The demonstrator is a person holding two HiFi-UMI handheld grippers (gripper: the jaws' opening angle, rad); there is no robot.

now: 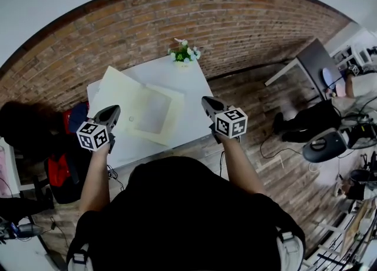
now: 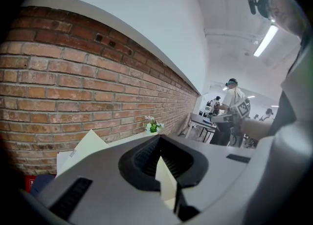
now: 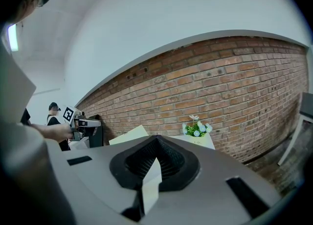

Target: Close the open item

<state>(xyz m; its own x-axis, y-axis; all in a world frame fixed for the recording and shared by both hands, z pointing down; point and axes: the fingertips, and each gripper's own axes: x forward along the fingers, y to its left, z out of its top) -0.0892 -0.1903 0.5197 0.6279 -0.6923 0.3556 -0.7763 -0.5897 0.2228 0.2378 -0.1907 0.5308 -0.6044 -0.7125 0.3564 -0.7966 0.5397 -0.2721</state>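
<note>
A pale yellow folder (image 1: 150, 111) lies open on the white table (image 1: 188, 84), with its flap (image 1: 115, 90) spread toward the far left. My left gripper (image 1: 112, 112) hovers at the folder's left edge, jaws shut and empty. My right gripper (image 1: 207, 102) hangs over the table's right edge, just right of the folder, also shut with nothing in it. The left gripper view has its closed jaws (image 2: 160, 146) pointing at the brick wall, and the raised flap (image 2: 88, 146) shows at the left. In the right gripper view the closed jaws (image 3: 155, 143) face the flap (image 3: 129, 135).
A small pot of flowers (image 1: 184, 53) stands at the table's far edge against the brick wall (image 1: 235, 22). A red and blue bag (image 1: 65, 146) sits on the floor at the left. A desk (image 1: 312, 63), office chairs and a person are off to the right.
</note>
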